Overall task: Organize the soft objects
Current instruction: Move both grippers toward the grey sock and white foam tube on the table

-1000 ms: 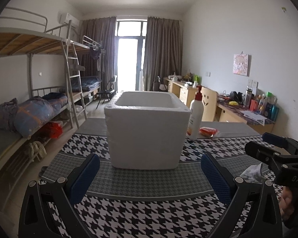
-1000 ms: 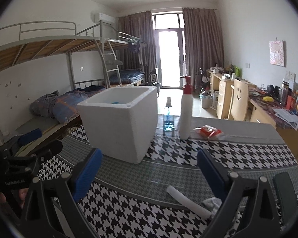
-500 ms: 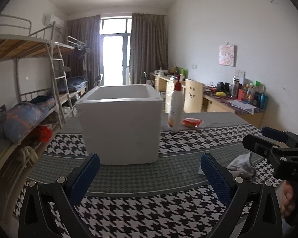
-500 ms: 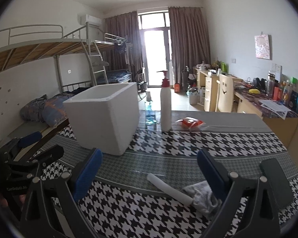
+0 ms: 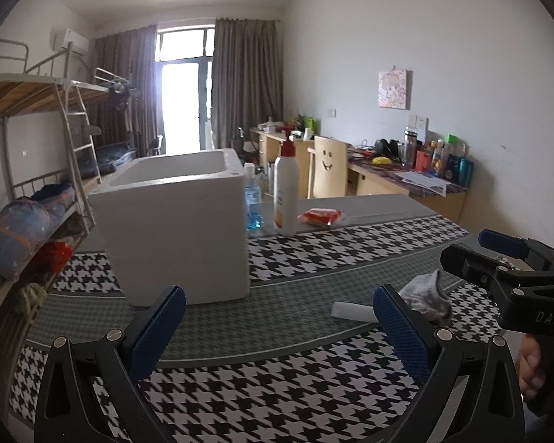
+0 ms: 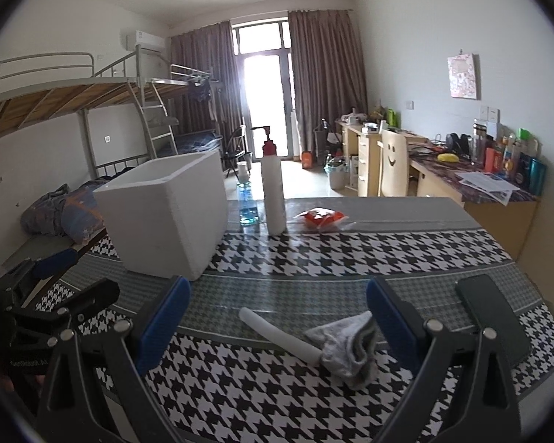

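hovering tongs (image 6: 277,321) — grey sock (image 6: 347,347) below

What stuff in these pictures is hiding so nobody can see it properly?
- Inside of the white foam box: both views look from too low, so its walls hide the contents.
- Crumpled grey cloth: the right tool's blue pad covers part of it in the right wrist view.
- White rolled tube: one end is tucked under the cloth.
- Label on the white pump bottle: too small to read.
- Dark flat slab: partly behind the tool's frame.
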Motion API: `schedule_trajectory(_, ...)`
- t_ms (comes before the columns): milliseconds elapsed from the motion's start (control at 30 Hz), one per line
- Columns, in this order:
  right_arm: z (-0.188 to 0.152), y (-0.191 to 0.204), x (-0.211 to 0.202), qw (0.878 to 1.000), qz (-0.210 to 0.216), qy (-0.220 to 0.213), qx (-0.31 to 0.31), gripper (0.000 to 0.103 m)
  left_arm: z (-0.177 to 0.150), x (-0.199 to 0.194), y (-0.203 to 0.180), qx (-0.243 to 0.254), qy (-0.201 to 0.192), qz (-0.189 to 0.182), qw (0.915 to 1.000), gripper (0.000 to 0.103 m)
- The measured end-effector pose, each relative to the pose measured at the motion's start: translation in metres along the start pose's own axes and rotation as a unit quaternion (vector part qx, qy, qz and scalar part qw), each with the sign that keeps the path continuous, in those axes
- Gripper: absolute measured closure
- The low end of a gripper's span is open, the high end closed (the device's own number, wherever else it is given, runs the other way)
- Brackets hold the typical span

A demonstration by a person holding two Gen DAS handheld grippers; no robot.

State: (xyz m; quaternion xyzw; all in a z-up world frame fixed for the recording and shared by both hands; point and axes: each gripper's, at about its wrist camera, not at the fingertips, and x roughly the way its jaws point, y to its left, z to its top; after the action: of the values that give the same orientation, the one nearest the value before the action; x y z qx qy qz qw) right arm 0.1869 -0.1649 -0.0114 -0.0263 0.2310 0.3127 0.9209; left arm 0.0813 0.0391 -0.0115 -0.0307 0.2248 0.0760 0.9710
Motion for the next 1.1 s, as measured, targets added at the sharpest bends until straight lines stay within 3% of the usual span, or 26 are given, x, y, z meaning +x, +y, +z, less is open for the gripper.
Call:
schedule_trajectory(600, -0.016, -0.030, -0.007, 0.998, -0.049, 0.017, 0.034, 0.005, 0.001, 0.024, -0.029, 0.027, 0.029, -0.041, 0.9984, 0.001)
schedule_trajectory(1100, -0.026, -0.050, 0.003, 0.995, -0.065, 0.043, 0.056, 0.005, -0.001, 0.050, -0.045, 0.039, 0.064, -0.059, 0.9955, 0.001)
